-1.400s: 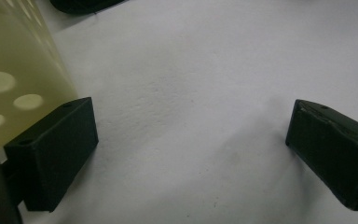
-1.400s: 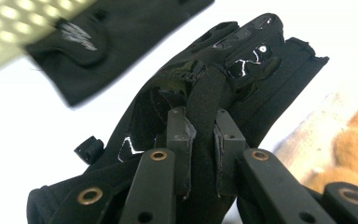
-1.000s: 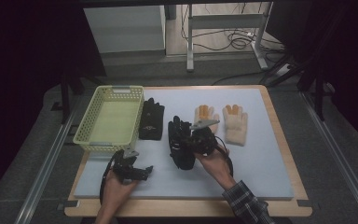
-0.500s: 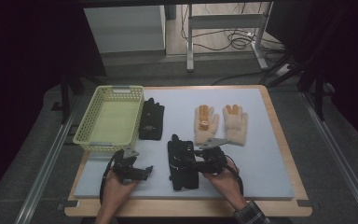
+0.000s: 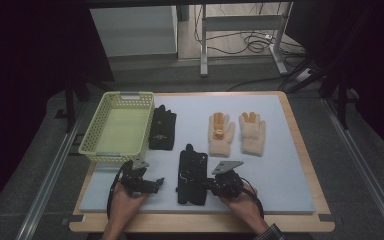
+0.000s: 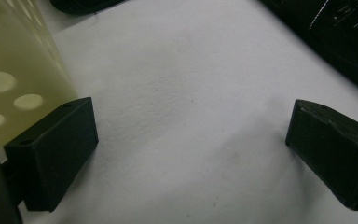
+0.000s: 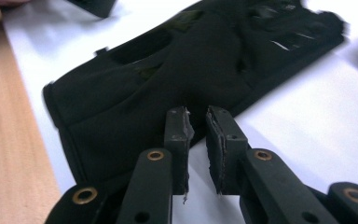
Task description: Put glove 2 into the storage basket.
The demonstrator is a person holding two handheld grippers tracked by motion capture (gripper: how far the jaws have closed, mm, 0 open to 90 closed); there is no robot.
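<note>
A black glove (image 5: 192,175) (image 7: 135,88) lies flat near the front of the pale mat (image 5: 280,170), fingers pointing away. My right gripper (image 5: 206,186) (image 7: 198,122) sits low at the glove's right edge. Its jaws have just been closing and now stand nearly together, pinching a raised fold of the glove's fabric at their tips. My left gripper (image 5: 155,184) (image 6: 191,149) rests on the mat left of this glove, wide open over bare mat. The yellow basket (image 5: 92,132) (image 6: 9,70) is close at its left jaw.
A second black glove (image 5: 162,129) lies beside the basket. Two beige gloves (image 5: 221,134) (image 5: 252,134) lie side by side at mid-mat. The wooden table edge (image 5: 200,222) runs just behind my hands. The dark glove's edge (image 6: 345,37) shows past the left gripper's right jaw.
The right hand has brought the black glove from mid-mat down toward the front edge, where it now lies flat. The left gripper has stayed where it was.
</note>
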